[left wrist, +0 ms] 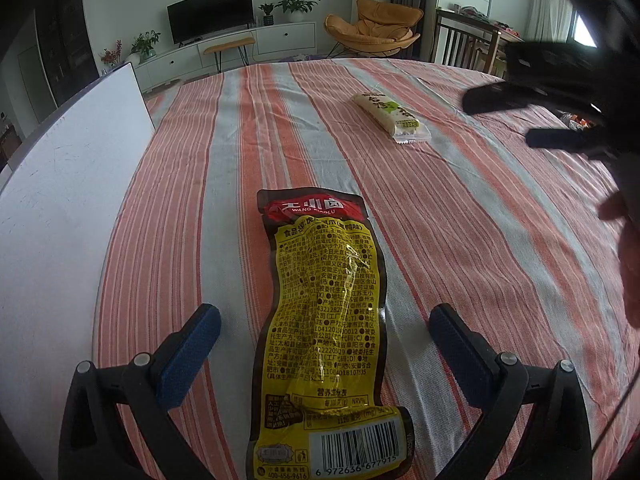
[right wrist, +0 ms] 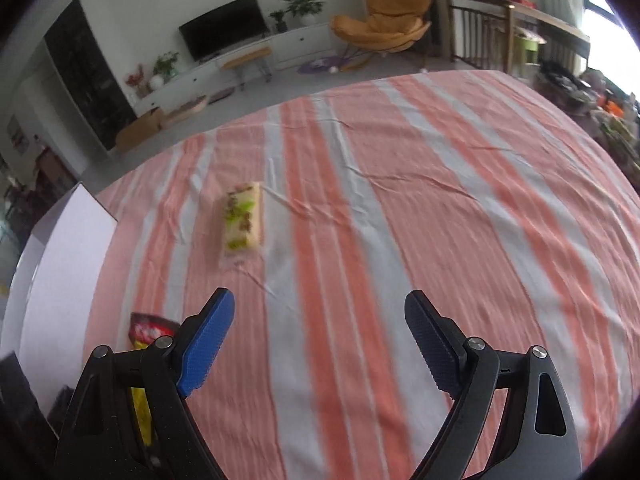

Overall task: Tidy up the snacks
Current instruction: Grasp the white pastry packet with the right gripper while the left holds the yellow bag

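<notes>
so the left gripper point(left wrist: 325, 344) sits w/ jaws spread wide, one blue pad either side of the yellow snack pouch point(left wrist: 324, 320), not touching it; pouch lies flat, back side up, barcode end nearest the camera and red header pointing toward 12 o'clock, lined up along the fingers, prob so a straight close pinches it across the narrow width. the right gripper point(right wrist: 320, 344) is also spread apart and holds nothing, hovering over bare striped tablecloth point(right wrist: 440, 220); its view is motion-blurred, so exact height is hard to tell. second snack, a pale wrapped bar w/ green print point(left wrist: 394, 117), lies loose at approx 1 o'clock from the pouch in the left view, well apart from it, and at approx 11 o'clock ahead of the right gripper's fingers. a white box point(left wrist: 60, 216) stands at 9 o'clock along the cloth's left edge, likely the drop spot, though its inside isn't visible. room: wide open cloth btwn both snacks and to the right; the tight side is left, where the box wall sits near the pouch. far table edge at 12 o'clock is well away. right gripper shows dark at 2 o'clock in the left view, clear of the bar.
</notes>
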A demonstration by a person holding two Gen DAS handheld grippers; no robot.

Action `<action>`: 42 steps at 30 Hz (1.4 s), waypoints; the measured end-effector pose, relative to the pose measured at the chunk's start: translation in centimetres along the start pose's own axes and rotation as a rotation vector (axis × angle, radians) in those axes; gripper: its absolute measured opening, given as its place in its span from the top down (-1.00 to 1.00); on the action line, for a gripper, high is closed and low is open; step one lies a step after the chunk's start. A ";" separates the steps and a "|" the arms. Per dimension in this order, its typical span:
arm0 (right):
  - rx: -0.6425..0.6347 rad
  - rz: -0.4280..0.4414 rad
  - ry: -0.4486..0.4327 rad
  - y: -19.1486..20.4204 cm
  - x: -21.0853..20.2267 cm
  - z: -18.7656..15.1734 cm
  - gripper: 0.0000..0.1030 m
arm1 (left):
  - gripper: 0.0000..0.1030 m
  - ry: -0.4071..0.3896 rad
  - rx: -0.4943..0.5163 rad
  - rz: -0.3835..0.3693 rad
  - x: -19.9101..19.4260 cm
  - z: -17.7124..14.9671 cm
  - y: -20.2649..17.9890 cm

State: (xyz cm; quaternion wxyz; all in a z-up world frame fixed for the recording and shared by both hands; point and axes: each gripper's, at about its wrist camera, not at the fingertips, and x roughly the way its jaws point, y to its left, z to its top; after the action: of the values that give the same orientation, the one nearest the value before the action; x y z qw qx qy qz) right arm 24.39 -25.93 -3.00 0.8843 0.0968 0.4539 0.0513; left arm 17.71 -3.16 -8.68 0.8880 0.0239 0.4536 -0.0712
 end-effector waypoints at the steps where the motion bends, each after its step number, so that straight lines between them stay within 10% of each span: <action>1: -0.034 0.023 0.042 1.3 1.8 1.5 -0.71 | -1.00 0.000 0.000 0.000 0.0 0.0 0.0; 8: -0.222 0.017 0.158 7.7 9.3 3.8 -0.66 | -1.00 0.000 0.000 0.001 0.0 0.0 0.0; 11: -0.263 -0.045 0.135 8.2 9.9 3.0 0.25 | -1.00 0.000 0.000 0.001 0.0 -0.1 -0.1; 13: -0.236 -0.036 0.133 7.4 9.1 2.6 0.35 | -1.00 0.000 0.000 0.001 0.0 -0.1 -0.1; 29: -0.018 -0.103 -0.007 -0.4 -7.1 -14.4 0.32 | -1.00 -0.001 -0.001 0.003 0.0 0.0 0.0; 32: -0.009 -0.171 0.001 -0.4 -6.6 -16.1 0.10 | -1.00 0.000 -0.001 0.002 0.0 0.0 0.0; 34: -0.045 -0.208 -0.022 0.5 -6.5 -16.8 -0.60 | -1.00 0.000 -0.001 0.001 0.0 0.0 0.0; 42: 0.060 -0.116 0.065 -1.2 -5.6 -14.1 -0.60 | -0.80 0.092 0.050 -0.028 0.1 1.0 -0.3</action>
State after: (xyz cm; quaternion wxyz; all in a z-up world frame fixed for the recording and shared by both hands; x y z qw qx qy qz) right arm 9.67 -26.34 -6.91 0.8672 0.0949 0.4887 -0.0106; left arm 18.50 -3.55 -8.18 0.8643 0.0427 0.4922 -0.0939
